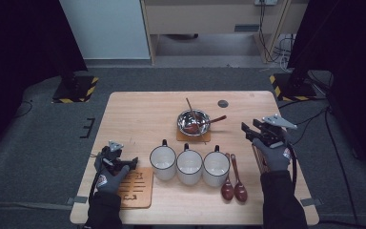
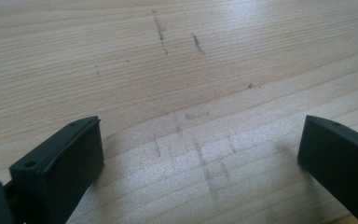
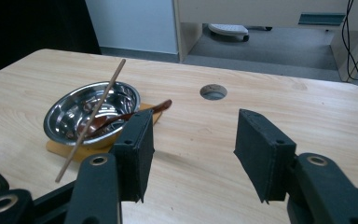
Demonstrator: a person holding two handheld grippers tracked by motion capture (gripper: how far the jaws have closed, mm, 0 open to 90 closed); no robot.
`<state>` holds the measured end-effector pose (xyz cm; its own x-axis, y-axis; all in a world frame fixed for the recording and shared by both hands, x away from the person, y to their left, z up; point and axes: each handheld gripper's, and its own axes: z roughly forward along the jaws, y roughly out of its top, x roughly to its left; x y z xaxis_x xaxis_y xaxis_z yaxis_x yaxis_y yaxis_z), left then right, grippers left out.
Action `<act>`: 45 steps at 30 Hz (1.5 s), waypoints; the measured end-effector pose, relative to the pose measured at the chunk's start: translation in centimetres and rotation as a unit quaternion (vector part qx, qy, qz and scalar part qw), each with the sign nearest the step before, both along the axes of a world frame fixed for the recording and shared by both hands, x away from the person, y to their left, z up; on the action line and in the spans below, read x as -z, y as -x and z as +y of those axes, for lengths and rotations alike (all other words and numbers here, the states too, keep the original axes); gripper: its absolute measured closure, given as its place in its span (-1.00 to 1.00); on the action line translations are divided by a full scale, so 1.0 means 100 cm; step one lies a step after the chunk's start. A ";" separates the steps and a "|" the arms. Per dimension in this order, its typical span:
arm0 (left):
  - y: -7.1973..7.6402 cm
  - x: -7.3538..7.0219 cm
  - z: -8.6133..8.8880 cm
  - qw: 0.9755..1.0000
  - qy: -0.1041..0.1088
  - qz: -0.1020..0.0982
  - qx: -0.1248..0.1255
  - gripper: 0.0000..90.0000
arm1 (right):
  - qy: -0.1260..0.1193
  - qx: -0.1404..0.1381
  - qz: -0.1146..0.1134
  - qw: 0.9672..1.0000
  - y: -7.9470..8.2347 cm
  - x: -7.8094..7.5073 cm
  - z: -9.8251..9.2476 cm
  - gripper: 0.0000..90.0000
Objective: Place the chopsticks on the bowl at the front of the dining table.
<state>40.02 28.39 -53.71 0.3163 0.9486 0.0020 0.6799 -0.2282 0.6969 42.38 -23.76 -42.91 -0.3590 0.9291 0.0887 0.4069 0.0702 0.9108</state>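
Right gripper (image 1: 246,131) at tabletop's (image 1: 138,114) right edge, jaws about half open, nothing between them, pointing toward 9 o'clock at steel bowl (image 1: 193,122). Bowl sits on small mat (image 1: 193,137) past middle of tabletop; in it wooden stick (image 1: 195,120), long axis 11-to-5, and brown spoon (image 1: 208,121) with handle out toward 3 o'clock, toward right jaws. Right hand nearer to bowl. Left gripper (image 1: 133,162) low at 7 o'clock corner, jaws wide apart, empty, over bare wood.

Steel bowl (image 1: 193,122) upright on a wooden coaster (image 1: 193,137), a brown spoon (image 1: 208,121) and a stick (image 1: 195,119) leaning inside
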 end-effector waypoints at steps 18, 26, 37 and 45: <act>0.000 0.000 0.000 1.000 0.000 0.000 0.000 -1.00 | -0.002 -0.004 0.021 1.000 0.051 0.048 -0.040 0.10; 0.000 0.000 0.000 1.000 0.000 0.000 0.000 -1.00 | 0.010 0.002 0.040 0.999 0.059 0.064 -0.046 0.10; 0.000 0.000 0.000 1.000 -0.001 0.000 0.000 -1.00 | 0.045 0.002 0.083 0.996 0.061 0.084 -0.038 0.23; 0.000 0.000 0.000 1.000 0.000 0.000 0.000 -1.00 | 0.057 0.008 0.108 0.992 0.061 0.090 -0.039 0.37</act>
<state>40.00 28.37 -53.71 0.3159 0.9488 0.0028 0.6800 -0.2284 0.6967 36.27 -27.64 -51.92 -0.3277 0.9431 0.0557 0.5937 0.1597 0.7887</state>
